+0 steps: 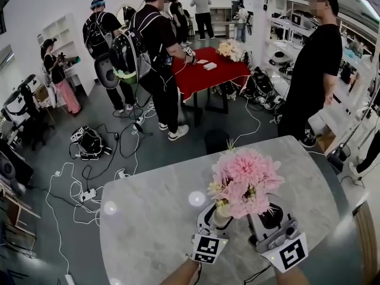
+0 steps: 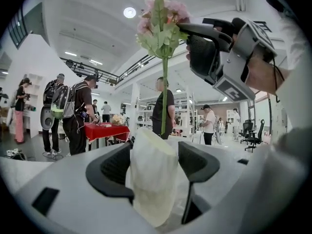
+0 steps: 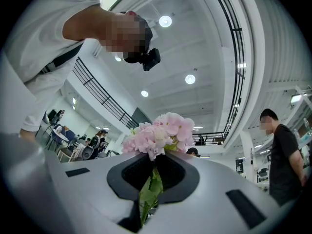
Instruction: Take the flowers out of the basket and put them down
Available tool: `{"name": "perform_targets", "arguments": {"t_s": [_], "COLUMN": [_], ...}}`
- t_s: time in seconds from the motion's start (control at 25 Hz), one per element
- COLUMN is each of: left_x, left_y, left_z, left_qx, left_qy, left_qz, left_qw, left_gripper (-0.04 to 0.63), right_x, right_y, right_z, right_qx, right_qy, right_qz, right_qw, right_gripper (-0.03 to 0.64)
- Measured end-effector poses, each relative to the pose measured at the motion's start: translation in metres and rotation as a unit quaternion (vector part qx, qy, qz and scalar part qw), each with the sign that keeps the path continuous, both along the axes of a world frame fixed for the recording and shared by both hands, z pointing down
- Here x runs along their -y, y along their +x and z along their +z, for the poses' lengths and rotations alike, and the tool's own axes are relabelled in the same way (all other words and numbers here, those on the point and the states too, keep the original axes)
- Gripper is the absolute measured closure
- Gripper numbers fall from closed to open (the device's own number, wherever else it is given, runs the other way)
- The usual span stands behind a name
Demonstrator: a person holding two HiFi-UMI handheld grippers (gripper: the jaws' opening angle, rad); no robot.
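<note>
A bunch of pink flowers (image 1: 244,183) hangs over the near part of the table, between my two grippers. My right gripper (image 1: 270,215) is shut on its green stem just under the blooms; in the right gripper view the flowers (image 3: 158,133) sit above the jaws and a leaf runs down between them. My left gripper (image 1: 221,214) is shut on a cream-coloured basket (image 2: 151,179). In the left gripper view the stem (image 2: 164,91) rises straight from the basket's mouth to the flowers (image 2: 161,21) and the right gripper (image 2: 187,30). Whether the stem's end is still inside is hidden.
The grey marble table (image 1: 148,218) lies under both grippers. Beyond it are a floor with cables (image 1: 89,177), a red-clothed table (image 1: 205,73) with another bouquet, several people standing around it, and a person in black (image 1: 314,70) at the right.
</note>
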State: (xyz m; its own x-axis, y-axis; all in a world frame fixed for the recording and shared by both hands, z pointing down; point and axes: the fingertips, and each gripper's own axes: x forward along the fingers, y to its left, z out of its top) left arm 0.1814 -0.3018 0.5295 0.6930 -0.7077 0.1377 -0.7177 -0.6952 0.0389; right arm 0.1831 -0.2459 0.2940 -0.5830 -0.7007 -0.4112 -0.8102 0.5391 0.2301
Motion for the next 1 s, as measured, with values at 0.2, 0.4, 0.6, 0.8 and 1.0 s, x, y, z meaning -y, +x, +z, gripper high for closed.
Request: {"name": "perform_targets", "arguments": {"t_s": [0.2, 0.4, 0.6, 0.8, 1.0], "left_x": [-0.001, -0.007, -0.018, -0.029, -0.041], "left_y": [-0.001, -0.004, -0.011, -0.028, -0.041], "left_z": [-0.010, -0.023, -0.041, -0.057, -0.073], "left_qx": [-0.016, -0.021, -0.031, -0.049, -0.054], "left_qy": [0.004, 0.012, 0.023, 0.029, 0.021], "left_qz": [-0.001, 0.004, 0.008, 0.003, 0.003], "left_qw": [0.9999, 0.9997, 0.9992, 0.9984, 0.9983], "left_gripper": [0.291, 0.290, 0.290, 0.291, 0.322], "right_x": [0.000, 0.003, -0.001, -0.009, -0.022], "right_y": [0.003, 0.008, 0.014, 0.015, 0.018], "right_z": [-0.013, -0.028, -0.036, -0.036, -0.038], "right_qx": [-0.014, -0.004, -0.001, -0.004, -0.013], "right_qy": [0.021, 0.023, 0.024, 0.023, 0.019], "right_qz": [0.007, 0.014, 0.024, 0.036, 0.044], "right_qw": [1.000, 1.000, 0.999, 0.999, 0.999], "right_gripper": [0.580, 0.580, 0.580, 0.580, 0.580]}}
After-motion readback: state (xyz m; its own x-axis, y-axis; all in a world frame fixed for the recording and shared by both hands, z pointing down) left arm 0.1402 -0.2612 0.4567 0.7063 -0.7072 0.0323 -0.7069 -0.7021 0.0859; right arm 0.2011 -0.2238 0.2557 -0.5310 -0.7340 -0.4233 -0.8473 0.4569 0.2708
